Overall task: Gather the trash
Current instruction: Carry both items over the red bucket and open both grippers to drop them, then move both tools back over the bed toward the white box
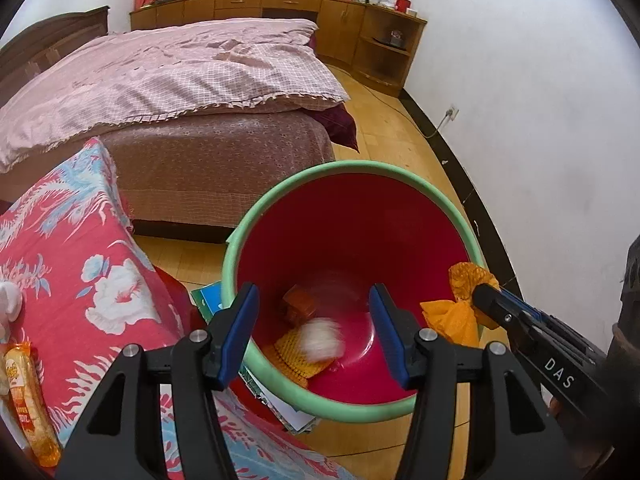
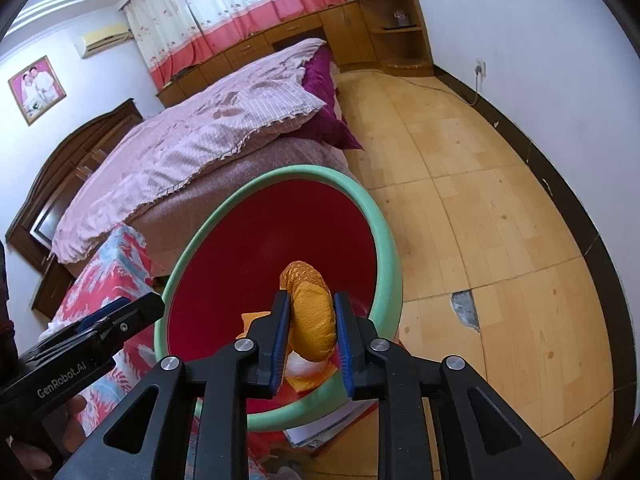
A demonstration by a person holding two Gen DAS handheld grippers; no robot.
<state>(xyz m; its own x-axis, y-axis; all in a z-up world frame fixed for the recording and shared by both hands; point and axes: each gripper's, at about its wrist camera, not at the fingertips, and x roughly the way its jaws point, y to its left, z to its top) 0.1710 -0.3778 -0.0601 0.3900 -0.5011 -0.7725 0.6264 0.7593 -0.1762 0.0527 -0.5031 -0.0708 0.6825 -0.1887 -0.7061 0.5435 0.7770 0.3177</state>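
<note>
we hold both grippers over the red bin point(image 1: 352, 240) with the green rim, which stands on the floor by the bed point(image 1: 168, 80). left gripper point(image 1: 316, 332): jaws apart, nothing between them; a blurred white wad point(image 1: 322, 339) sits low in the bin, apparently dropping onto the orange scraps there. right gripper point(image 2: 310, 330): jaws close together around a crumpled orange wrapper point(image 2: 312, 320), at about 4 o'clock on the rim in the left view. our judgement: shift the right gripper toward 10 o'clock, clear of the rim, before parting the jaws, or the wrapper may catch on the edge and fall outside.
</note>
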